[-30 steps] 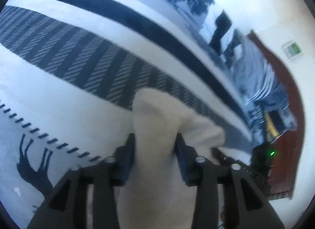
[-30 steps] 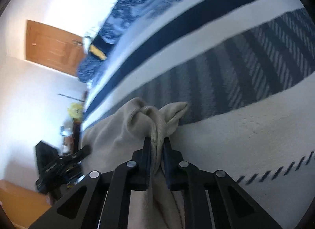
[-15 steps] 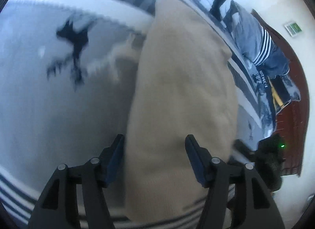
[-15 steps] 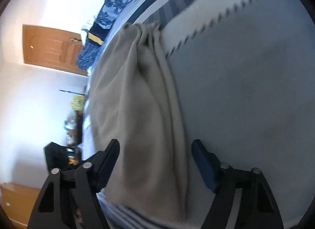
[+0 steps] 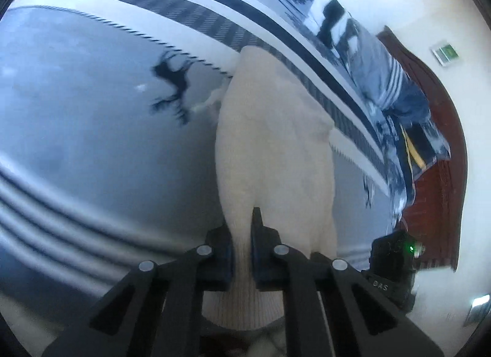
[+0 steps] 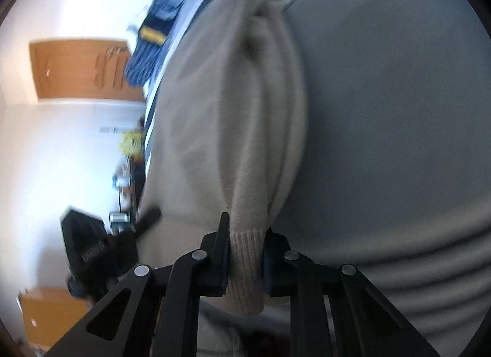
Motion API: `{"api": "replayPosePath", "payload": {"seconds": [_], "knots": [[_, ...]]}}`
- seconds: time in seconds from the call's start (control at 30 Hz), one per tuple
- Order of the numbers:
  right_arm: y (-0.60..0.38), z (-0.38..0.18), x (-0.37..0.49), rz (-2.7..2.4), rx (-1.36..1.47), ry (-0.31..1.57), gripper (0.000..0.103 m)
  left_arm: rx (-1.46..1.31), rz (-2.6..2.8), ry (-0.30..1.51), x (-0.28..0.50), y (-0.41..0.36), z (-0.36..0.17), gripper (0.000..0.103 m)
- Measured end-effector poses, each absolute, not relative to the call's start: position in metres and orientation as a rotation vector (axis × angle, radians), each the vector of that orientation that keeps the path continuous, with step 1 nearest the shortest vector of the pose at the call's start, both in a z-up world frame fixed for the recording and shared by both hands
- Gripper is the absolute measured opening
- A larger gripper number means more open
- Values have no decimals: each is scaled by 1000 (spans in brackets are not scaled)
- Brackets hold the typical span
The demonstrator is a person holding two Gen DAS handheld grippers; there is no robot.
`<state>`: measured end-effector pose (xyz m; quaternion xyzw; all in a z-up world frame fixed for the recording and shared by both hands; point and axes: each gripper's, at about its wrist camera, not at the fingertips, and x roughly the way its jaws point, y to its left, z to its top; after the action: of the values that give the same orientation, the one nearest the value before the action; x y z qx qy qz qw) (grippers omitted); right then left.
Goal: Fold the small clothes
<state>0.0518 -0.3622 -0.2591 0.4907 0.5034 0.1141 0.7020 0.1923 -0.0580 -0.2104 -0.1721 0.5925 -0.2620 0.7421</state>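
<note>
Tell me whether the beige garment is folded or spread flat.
Neither: the beige garment is bunched in long pleats, pinched by left gripper and right gripper.

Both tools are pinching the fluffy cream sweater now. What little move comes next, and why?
Probably carry the pinched end forward over the rest. The left tool and the right tool are each shut on the ribbed hem of the cream knitted sweater, which stretches away over the grey and white striped blanket, so it looks ready to be folded in half.
</note>
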Motion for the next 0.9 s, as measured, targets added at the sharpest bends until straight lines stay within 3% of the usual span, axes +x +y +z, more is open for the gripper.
{"api": "replayPosePath", "payload": {"seconds": [0.23, 0.37, 0.43, 0.5, 0.57, 0.9], "knots": [[-288, -285, -15, 253, 969, 1237, 18, -176, -501, 1349, 101, -14, -250, 9], [-297, -304, -22, 225, 993, 1266, 29, -165, -481, 1357, 91, -11, -260, 20], [-308, -291, -26, 191, 968, 1237, 45, -176, -526, 1337, 92, -12, -247, 42], [-314, -263, -25, 178, 880, 1161, 75, -189, -541, 1286, 98, -10, -230, 53], [-324, -243, -20, 172, 835, 1086, 86, -196, -539, 1249, 111, -10, -220, 66], [-373, -264, 88, 183, 913, 1043, 87, -356, -490, 1269, 240, -41, -250, 69]]}}
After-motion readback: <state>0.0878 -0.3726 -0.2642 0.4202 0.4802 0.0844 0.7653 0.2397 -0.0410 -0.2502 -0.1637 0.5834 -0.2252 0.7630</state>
